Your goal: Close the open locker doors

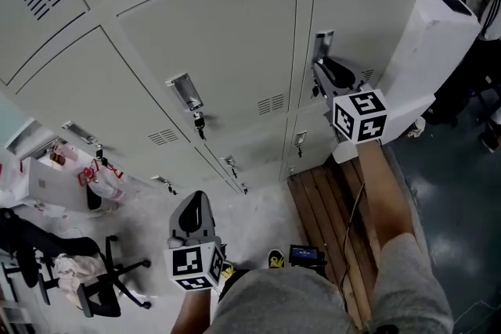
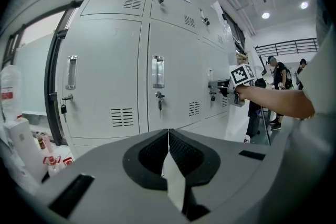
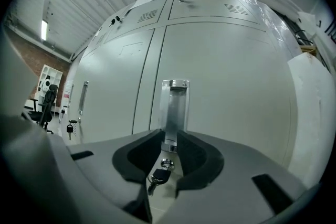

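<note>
Grey locker doors [image 1: 227,35] fill the wall, and every door I can see lies flush with its frame. My right gripper [image 1: 322,74] is up against the right-hand door [image 3: 236,92]. Its jaws stand apart, either side of the lower end of the chrome handle [image 3: 175,107]. A key [image 3: 159,174] hangs in the lock just below the handle. My left gripper [image 1: 193,206] is held low, away from the lockers, with nothing in it. In its own view the left gripper [image 2: 168,136] has its pads meeting at the tips. That view also shows the right gripper's marker cube [image 2: 242,74] by the far door.
A wooden slatted pallet [image 1: 325,203] lies on the floor under my right arm. A white panel [image 1: 438,43] leans at the lockers' right end. A black office chair [image 1: 98,285] and white boxes and bags [image 1: 55,184] stand at the left. People [image 2: 276,78] are far off to the right.
</note>
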Available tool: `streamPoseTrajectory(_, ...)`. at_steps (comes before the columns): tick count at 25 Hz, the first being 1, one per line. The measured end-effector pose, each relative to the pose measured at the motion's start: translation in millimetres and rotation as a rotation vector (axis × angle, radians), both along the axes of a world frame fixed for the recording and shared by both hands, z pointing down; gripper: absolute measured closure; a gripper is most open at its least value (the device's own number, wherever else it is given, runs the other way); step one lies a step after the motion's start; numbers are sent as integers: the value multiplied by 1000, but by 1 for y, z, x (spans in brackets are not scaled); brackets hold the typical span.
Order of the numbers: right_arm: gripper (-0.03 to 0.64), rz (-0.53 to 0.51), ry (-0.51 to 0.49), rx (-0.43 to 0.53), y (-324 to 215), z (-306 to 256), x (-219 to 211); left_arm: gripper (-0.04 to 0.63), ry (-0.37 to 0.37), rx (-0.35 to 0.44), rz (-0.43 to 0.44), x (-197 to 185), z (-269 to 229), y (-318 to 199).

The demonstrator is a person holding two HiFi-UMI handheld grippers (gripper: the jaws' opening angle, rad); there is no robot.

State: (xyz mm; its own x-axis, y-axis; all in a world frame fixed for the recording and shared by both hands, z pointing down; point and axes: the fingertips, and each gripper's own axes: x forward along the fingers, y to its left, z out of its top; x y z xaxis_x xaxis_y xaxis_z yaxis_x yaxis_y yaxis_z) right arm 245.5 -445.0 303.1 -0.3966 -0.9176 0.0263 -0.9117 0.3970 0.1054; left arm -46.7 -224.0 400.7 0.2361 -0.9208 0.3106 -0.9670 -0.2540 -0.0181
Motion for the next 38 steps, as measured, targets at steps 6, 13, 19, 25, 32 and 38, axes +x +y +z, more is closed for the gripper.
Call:
streamPoseTrajectory(6, 525, 11, -46, -44, 3, 5, 0, 583, 2, -5, -12, -6, 1, 3)
streamPoseTrajectory(13, 552, 36, -22, 7, 34, -10, 0, 583, -6, 16, 8, -4, -3, 4)
streamPoseTrajectory(19, 552, 8, 3, 13, 123, -6, -12, 583, 2, 17, 26, -5, 3, 21)
streamPoseTrajectory(25, 554, 19, 23, -49, 212, 30, -30, 583, 23, 5, 33, -4, 10, 44)
streamPoseTrajectory(32, 554, 27, -44, -102, 256, 47, -30, 583, 40, 10, 42, 4, 13, 66)
streamPoseTrajectory(38, 554, 22, -55, -100, 264, 44, -31, 583, 43, 25, 36, 7, 6, 75)
